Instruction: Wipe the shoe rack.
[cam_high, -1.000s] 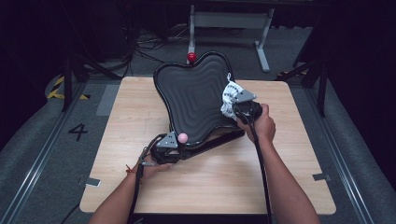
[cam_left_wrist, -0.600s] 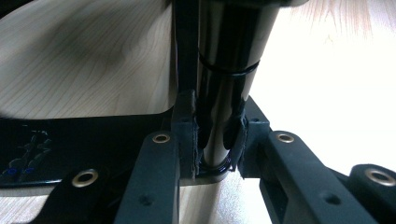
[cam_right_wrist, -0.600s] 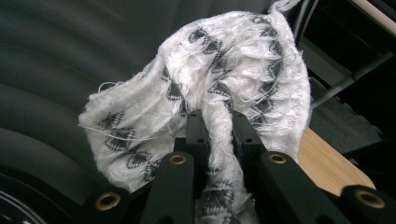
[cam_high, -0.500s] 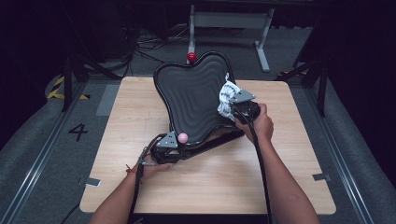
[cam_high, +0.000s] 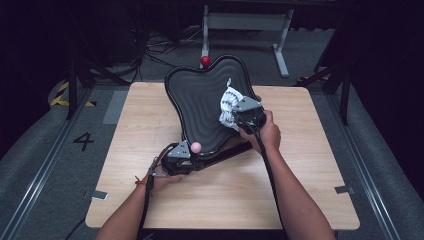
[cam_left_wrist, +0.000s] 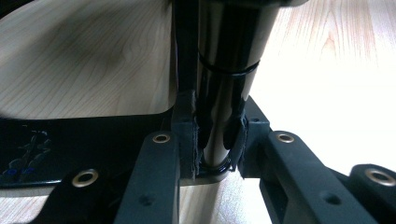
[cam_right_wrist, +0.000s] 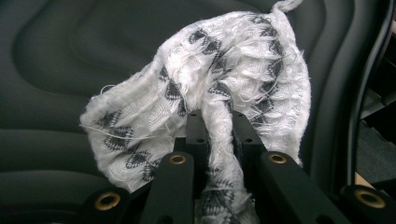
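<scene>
Pressing a white cloth (cam_high: 228, 106) onto the tilted black tray (cam_high: 200, 100), the right tongs (cam_high: 239, 116) are clamped on it, forearm stretched forward. Left tongs (cam_high: 186, 156) grip the tray's stand (cam_left_wrist: 224, 88) at its near edge, low on the table (cam_high: 310, 165).

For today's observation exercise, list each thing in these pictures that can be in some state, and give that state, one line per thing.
Black ridged seat: tipped up on the table, propped by its pole.
Chrome pole: clamped between the left gripper's pads.
White patterned cloth: bunched, pressed against the seat.
Left gripper: shut on the pole.
Right gripper: shut on the cloth.
Wooden table: flat, bearing the seat.
</scene>
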